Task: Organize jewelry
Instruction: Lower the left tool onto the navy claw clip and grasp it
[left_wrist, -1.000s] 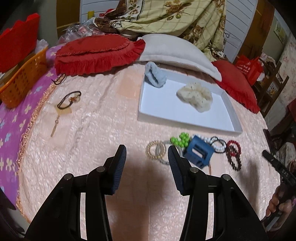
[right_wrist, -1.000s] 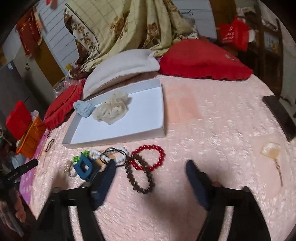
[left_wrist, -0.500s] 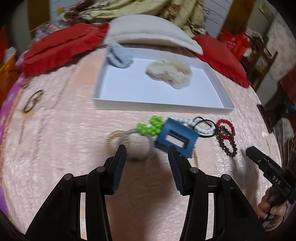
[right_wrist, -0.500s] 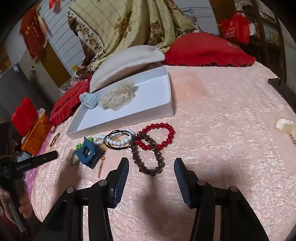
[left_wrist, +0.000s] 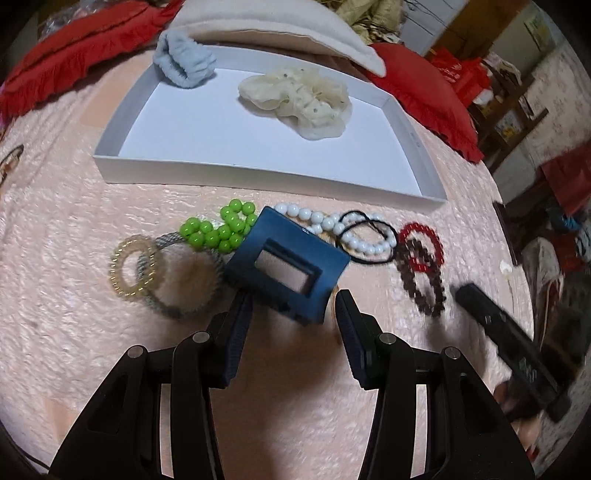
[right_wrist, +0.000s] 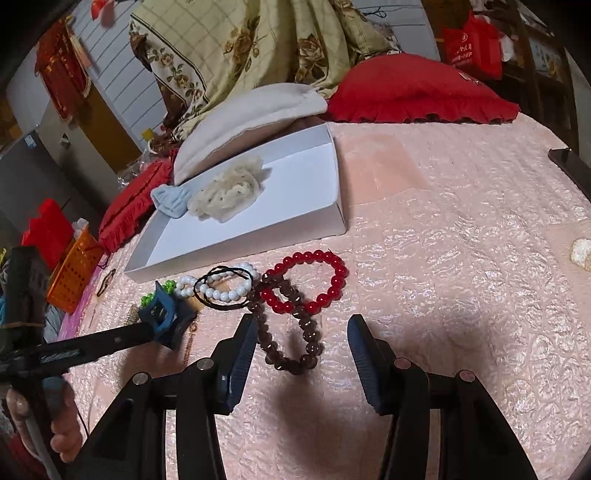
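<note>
Left wrist view: left gripper (left_wrist: 291, 314) jaws parted, tips flanking the near edge of a boxy navy plastic hair claw (left_wrist: 286, 267), pads not pressing. Claw lies on the nubbly pink bedspread (left_wrist: 55, 295), beside glossy green beads (left_wrist: 218, 229).

Right wrist view: right gripper (right_wrist: 300, 341) jaws apart, straddling a dark brown bead bracelet (right_wrist: 288, 332), untouched. Shallow white cardboard tray (right_wrist: 236, 245) holds a frilly cream scrunchie (right_wrist: 229, 192).

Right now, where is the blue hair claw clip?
Left wrist view: the blue claw clip lies on the bedspread just ahead of the open left gripper, between green beads and white beads.
</note>
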